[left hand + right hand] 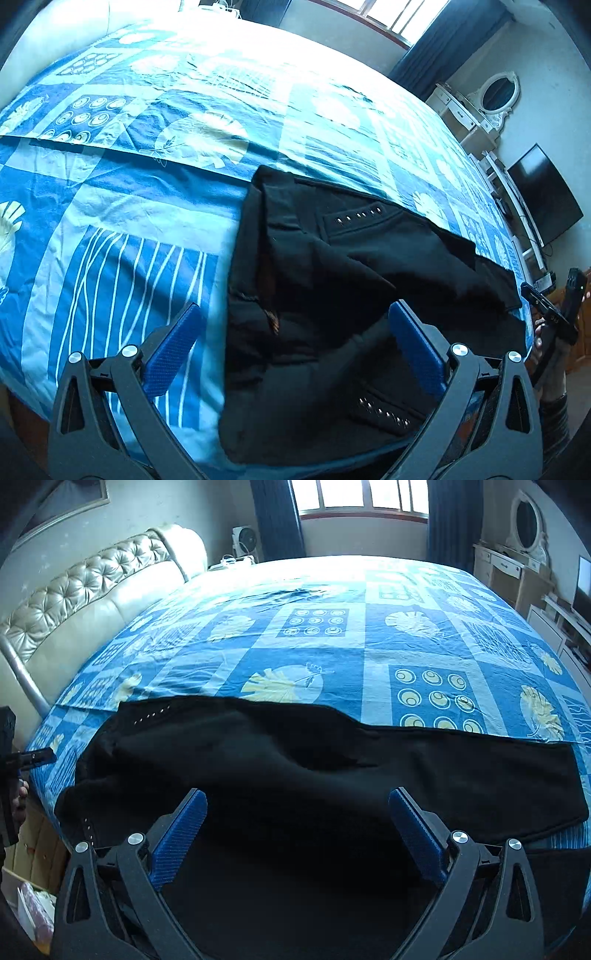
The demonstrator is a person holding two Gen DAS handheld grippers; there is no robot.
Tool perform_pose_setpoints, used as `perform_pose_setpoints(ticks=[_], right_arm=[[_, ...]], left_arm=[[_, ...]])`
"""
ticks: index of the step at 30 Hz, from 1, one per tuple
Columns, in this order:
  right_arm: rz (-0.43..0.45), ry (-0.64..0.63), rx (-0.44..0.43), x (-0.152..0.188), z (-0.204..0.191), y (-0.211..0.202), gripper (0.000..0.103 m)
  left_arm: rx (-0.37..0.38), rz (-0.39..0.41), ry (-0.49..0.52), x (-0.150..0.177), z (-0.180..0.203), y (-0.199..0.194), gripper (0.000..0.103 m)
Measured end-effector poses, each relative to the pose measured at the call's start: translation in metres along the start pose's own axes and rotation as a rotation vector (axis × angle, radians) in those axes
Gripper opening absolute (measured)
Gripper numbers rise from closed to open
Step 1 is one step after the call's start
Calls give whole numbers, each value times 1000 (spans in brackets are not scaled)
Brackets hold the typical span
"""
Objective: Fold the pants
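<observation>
Black pants [332,775] spread along bed [332,646] near edge: soft, limp, probably heavyish. Grip waistband corners. Left gripper [295,343], right gripper [297,827] fingers wide, empty.

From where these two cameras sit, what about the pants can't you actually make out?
- Pants, right wrist view: near edge hidden behind the right gripper; fabric too dark to show folds.
- Left wrist view: leg ends cut off at the right; left gripper covers the near hem.
- Pocket studs: too small.
</observation>
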State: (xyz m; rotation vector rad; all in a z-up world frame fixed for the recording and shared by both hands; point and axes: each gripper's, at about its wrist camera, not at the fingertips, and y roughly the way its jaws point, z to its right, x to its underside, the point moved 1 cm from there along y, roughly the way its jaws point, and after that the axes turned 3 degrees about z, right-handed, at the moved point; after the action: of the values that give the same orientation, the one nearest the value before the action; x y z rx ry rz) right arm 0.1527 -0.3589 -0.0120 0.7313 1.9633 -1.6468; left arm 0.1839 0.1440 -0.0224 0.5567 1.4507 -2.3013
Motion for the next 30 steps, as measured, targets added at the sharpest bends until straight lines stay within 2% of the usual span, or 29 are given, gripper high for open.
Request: perform_pose_setpoints(ticks=[2, 5, 8, 10, 11, 12, 18, 19, 20, 21, 22, 23, 24, 25, 26, 28, 30], right_arm=[[21, -32, -20, -17, 7, 13, 98], [-64, -73, -139, -40, 10, 52, 98], [-153, -145, -180, -47, 5, 93, 98], [-206, -183, -201, -47, 0, 115, 98], [-231, -202, -209, -47, -2, 126, 98], [-249, -219, -213, -47, -4, 133, 98], [-360, -273, -234, -54, 1, 174, 98], [-389, -265, -230, -54, 4, 181, 98], [-420, -260, -226, -53, 5, 187, 97], [-454, -264, -223, -50, 5, 193, 81], [-492, -281, -214, -46, 4, 197, 62], [-500, -295, -203, -46, 1, 197, 52], [-509, -298, -231, -46, -2, 194, 30], [-523, -297, -270, -47, -6, 189, 17], [-511, -320, -261, -49, -11, 183, 10], [-454, -362, -199, -55, -19, 169, 9], [-371, -389, -147, -60, -26, 147, 9]], left_arm=[[47, -29, -29, -23, -18, 22, 101], [104, -87, -56, -51, -35, 60, 101], [124, -102, -29, -69, -34, 91, 98], [147, -127, -28, -79, -34, 110, 86], [160, -149, -33, -82, -35, 120, 74], [175, -174, -36, -85, -34, 129, 70], [248, -206, -8, -94, -27, 145, 68], [250, -211, -10, -94, -27, 147, 64], [240, -220, 3, -93, -24, 149, 48], [207, -230, 21, -92, -23, 153, 33], [164, -232, 37, -91, -20, 154, 29], [144, -232, 38, -90, -19, 155, 25], [150, -241, 26, -91, -19, 154, 14], [163, -255, 7, -92, -19, 155, 8], [161, -259, -6, -94, -17, 154, 8], [151, -235, 8, -100, -14, 147, 7], [179, -195, 9, -105, -6, 135, 7]])
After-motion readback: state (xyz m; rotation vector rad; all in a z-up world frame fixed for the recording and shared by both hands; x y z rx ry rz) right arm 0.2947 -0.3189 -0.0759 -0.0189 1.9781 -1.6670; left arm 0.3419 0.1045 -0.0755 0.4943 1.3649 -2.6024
